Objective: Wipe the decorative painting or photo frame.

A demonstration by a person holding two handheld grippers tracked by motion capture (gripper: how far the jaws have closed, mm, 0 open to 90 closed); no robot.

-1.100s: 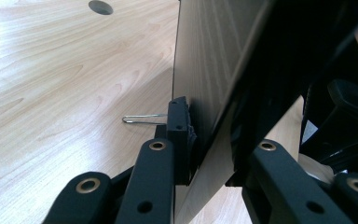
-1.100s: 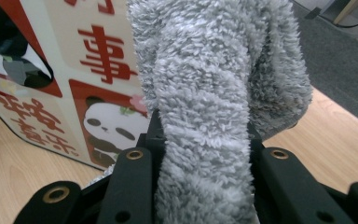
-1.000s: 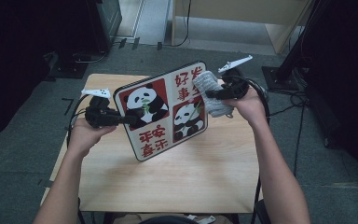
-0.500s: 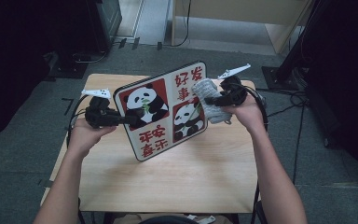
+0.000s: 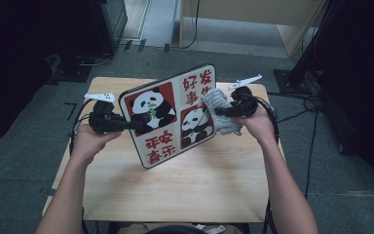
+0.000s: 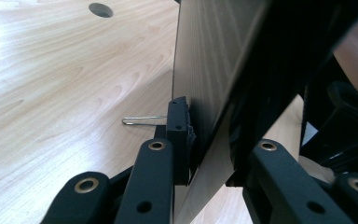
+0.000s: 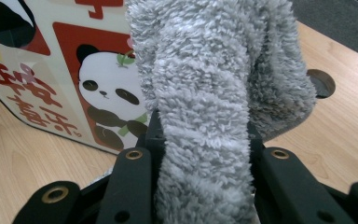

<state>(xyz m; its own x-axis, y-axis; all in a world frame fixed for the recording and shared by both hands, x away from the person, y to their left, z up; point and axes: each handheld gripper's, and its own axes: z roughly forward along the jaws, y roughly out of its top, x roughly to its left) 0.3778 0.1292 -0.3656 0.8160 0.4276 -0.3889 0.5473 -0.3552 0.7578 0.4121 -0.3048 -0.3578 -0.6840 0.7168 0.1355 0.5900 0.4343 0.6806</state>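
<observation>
Leftmost in the high view, the left gripper [image 5: 135,124] is held level above the wooden table [image 5: 185,190] by the person's left hand [image 5: 90,141], and its jaws are clamped on the left edge of the panda board [image 5: 175,114]. From the left gripper view that grip is plain: the left gripper [image 6: 209,140] has one black pad pressed against the wood-grain back of the panda board [image 6: 209,70] and the other jaw against its opposite face, with the board's thin edge running up between them. A bent wire clip [image 6: 142,121] lies on the table [image 6: 51,93] just beyond that pad. The board itself is tilted, its printed face turned up toward the high camera, showing two pandas on red squares and red characters; it sits over the middle of the table, its lower corner close to the tabletop. Further right, a grey fluffy cloth [image 5: 220,113] lies against the board's right edge. It is pinched by the right gripper [image 5: 220,111], which the person's right hand [image 5: 255,124] holds. In the right gripper view, the right gripper [image 7: 200,140] has both jaws closed on the grey fluffy cloth [image 7: 205,84], whose pile bulges up over them, with the panda board [image 7: 98,88] just behind it at left.
</observation>
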